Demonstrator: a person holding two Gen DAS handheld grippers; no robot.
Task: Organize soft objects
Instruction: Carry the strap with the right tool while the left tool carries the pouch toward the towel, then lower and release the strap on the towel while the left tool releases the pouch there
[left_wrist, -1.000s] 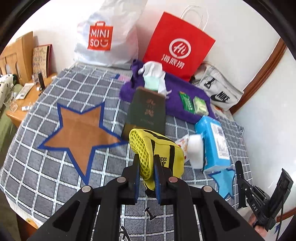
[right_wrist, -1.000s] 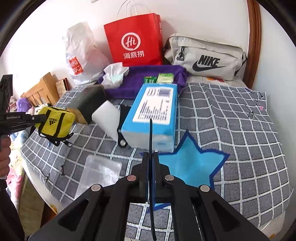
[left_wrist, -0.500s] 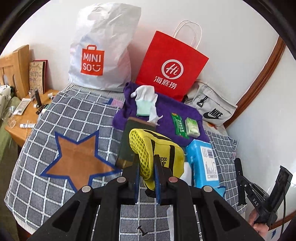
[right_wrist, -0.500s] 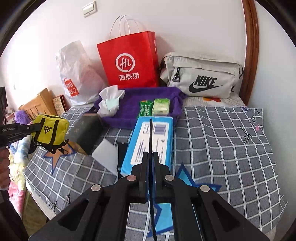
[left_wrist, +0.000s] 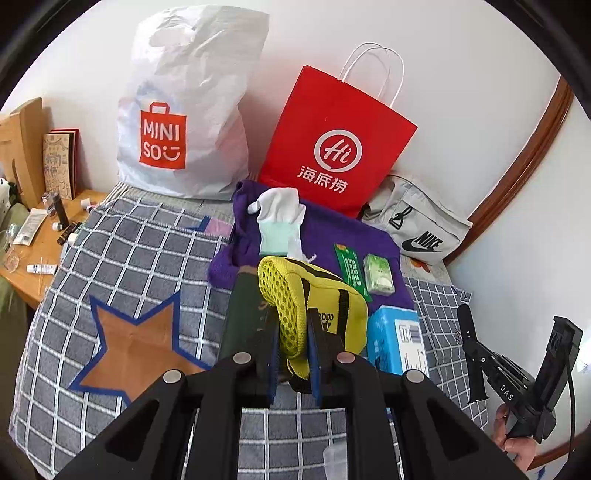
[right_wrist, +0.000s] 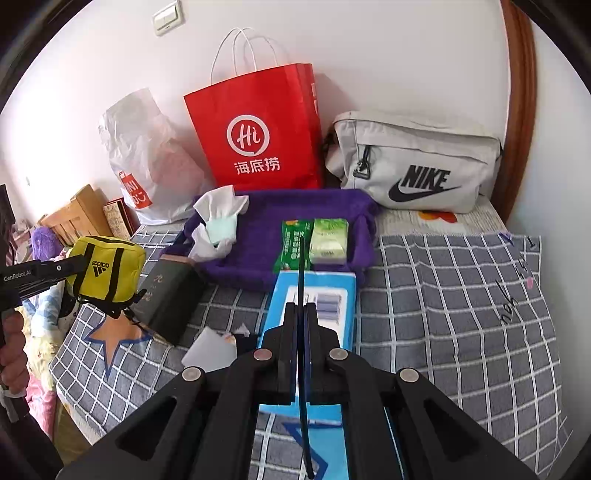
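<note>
Yellow pouch (left_wrist: 317, 306) gripped at mesh end by left gripper (left_wrist: 291, 350), held above bed (left_wrist: 122, 258), before purple tray (left_wrist: 332, 229). Right gripper (right_wrist: 301, 325) jaws closed on thin dark strip (right_wrist: 302, 280), held over blue tissue pack (right_wrist: 332, 291).

Black left gripper (left_wrist: 291, 347) with blue pads, silver screws, apparently plastic
</note>
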